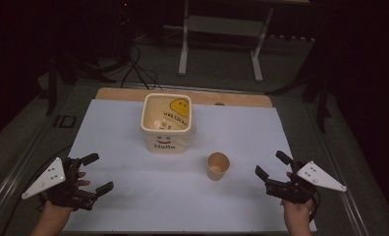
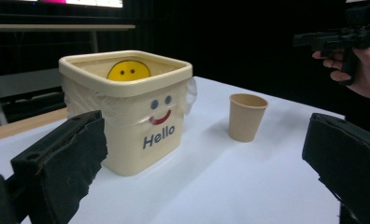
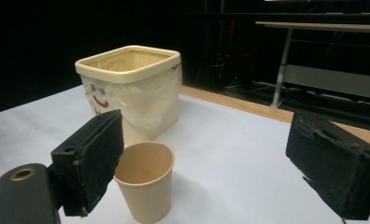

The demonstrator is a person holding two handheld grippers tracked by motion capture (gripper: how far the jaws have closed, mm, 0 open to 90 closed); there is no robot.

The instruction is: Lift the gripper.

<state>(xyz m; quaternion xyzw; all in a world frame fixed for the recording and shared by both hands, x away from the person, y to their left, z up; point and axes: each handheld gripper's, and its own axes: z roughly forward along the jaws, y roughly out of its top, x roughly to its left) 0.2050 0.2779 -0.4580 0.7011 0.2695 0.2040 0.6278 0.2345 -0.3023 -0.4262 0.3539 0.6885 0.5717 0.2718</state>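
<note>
Grippers, left gripper [image 1: 94,173] and right gripper [image 1: 272,162], are held wide and empty, flanking paper cup [image 1: 218,165] and bin [image 1: 166,122], likely staged pre-grasp.

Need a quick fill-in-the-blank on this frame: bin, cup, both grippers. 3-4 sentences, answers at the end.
1. The word printed on the front of the cream bin is ____.
2. The paper cup stands upright on the white sheet, nearer the ____ gripper.
3. The jaws of the left gripper and the right gripper are both ____.
4. Inside the bin, a yellow ____ face shows on the far wall.

Missing words: Hello; right; open; smiley
</note>
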